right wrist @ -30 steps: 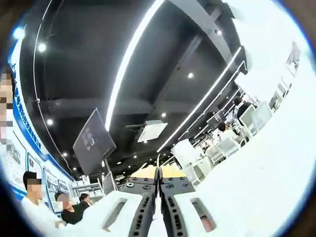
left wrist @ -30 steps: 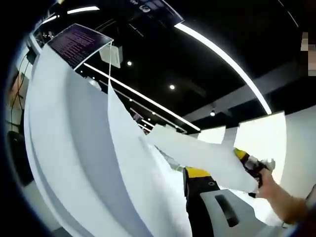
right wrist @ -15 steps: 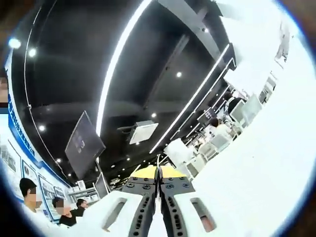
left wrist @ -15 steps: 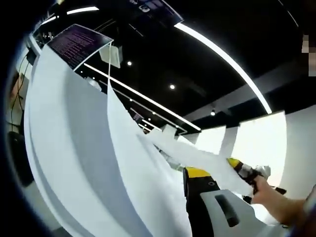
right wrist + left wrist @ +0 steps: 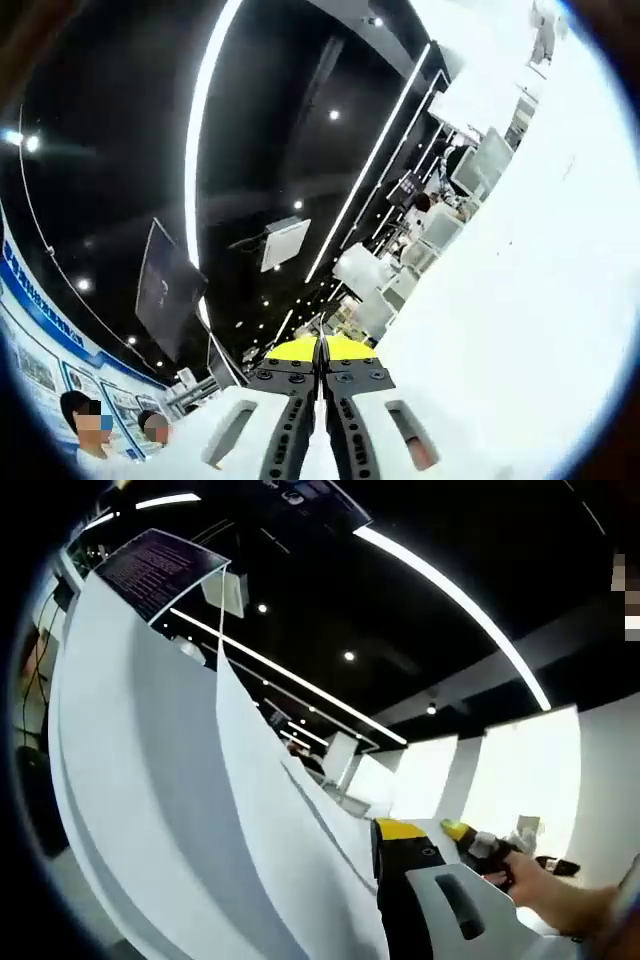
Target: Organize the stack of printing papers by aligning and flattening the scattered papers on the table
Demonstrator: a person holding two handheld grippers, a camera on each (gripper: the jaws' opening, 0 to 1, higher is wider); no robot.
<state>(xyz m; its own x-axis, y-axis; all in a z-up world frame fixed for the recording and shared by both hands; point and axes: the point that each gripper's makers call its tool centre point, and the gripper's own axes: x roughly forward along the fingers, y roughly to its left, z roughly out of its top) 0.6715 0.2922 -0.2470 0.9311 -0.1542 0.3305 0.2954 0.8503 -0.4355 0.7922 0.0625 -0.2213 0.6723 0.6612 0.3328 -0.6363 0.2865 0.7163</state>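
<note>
**Paper held high, a long way from a tidy stack**

Both cameras tilt up toward the dark ceiling and its strip lights, so the table is nowhere to be judged from here. In the left gripper view the papers rise as broad white sheets, bowed and fanned apart, one edge standing up like a sail beside the left gripper. Its yellow-tipped jaw shows on one side only, with paper against it, and I cannot tell whether it is pinching the sheets or just lying alongside. Low on the right, the right gripper comes in, held in the person's hand.

In the right gripper view the right gripper has its jaws pressed flat together, with perhaps a thin white edge caught in the seam, though I cannot be sure. White paper fills the right side.

The risk, as I see it: the sheets are loose and curved, so a slack hold could let them slide and scatter, and bringing them down bowed could crease a corner.
</note>
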